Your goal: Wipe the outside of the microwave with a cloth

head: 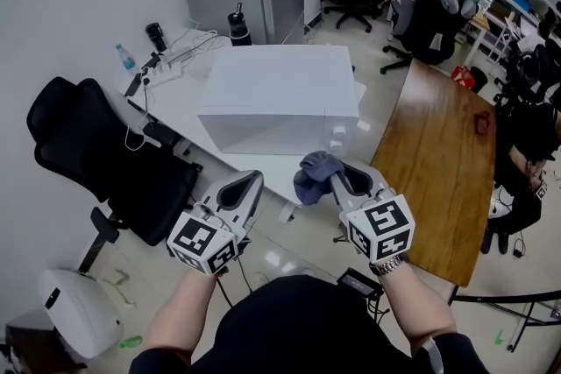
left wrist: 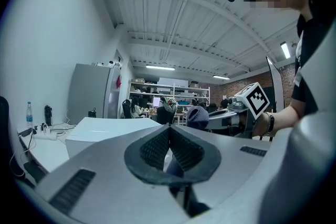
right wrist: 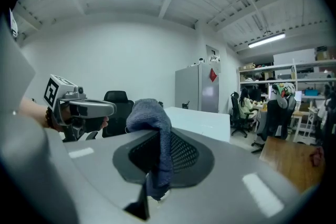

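Microwave: white box, sitting on the white table, just beyond the tips of both your grippers. Neither gripper is touching it.

Cloth: grey-blue, bunched. You are clamping it in your right gripper, with the jaws closed onto the fabric. A rounded fold is standing up above the jaw tips and a tail is drooping down between the pads. From the head view, the bundle is hanging in front of the microwave's lower right corner, near it but apart from it.

Left gripper: you are holding it beside the right one, to its left and at about the same height, pointing toward the microwave's front. Its jaws are pressing together pad to pad and are gripping nothing.

Both marker cubes are showing at your wrists, and your forearms are reaching forward from the bottom of the head view.

Surroundings:
- A black office chair is standing left of the white table.
- A clear water bottle and a dark bottle are standing on the table's far side, with white cables lying between them.
- A wooden table is running along your right, well apart from the microwave.
- A tall grey cabinet is standing against the far wall.
- People are sitting at desks in the background.
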A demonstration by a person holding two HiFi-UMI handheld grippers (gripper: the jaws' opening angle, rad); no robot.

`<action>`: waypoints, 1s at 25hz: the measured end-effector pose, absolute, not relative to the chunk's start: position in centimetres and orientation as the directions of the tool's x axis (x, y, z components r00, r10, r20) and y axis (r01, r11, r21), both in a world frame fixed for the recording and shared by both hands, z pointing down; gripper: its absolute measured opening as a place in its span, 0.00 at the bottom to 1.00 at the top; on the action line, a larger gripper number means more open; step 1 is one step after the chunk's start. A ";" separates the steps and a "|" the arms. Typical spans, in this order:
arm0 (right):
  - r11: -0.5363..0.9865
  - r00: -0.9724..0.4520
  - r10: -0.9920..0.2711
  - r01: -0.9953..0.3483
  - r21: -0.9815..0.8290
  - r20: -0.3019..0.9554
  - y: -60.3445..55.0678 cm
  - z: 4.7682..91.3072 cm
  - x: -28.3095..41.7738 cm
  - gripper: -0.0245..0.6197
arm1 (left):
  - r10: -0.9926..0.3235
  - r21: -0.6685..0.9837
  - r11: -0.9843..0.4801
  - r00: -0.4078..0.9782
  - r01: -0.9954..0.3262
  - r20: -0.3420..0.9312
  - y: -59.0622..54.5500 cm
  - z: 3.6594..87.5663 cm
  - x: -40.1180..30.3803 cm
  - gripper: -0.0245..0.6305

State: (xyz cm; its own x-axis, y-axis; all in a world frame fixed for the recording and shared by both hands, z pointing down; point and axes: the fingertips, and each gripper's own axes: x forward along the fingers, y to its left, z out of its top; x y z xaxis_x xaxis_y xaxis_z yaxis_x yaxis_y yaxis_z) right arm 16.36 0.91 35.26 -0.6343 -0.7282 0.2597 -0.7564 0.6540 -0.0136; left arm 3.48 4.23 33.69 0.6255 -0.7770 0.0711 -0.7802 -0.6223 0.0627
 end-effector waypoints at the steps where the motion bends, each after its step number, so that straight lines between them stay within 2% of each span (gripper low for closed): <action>1: 0.654 -0.635 -0.729 -0.756 -0.014 0.256 1.0 35.2 16.0 0.09 | -0.774 0.062 -0.626 0.629 -0.777 0.072 4.1 33.7 3.3 0.04; 25: 0.660 -0.639 -0.730 -0.751 0.006 0.244 1.9 34.4 10.1 0.09 | -0.753 0.085 -0.651 0.656 -0.755 0.059 3.3 33.6 -1.3 0.04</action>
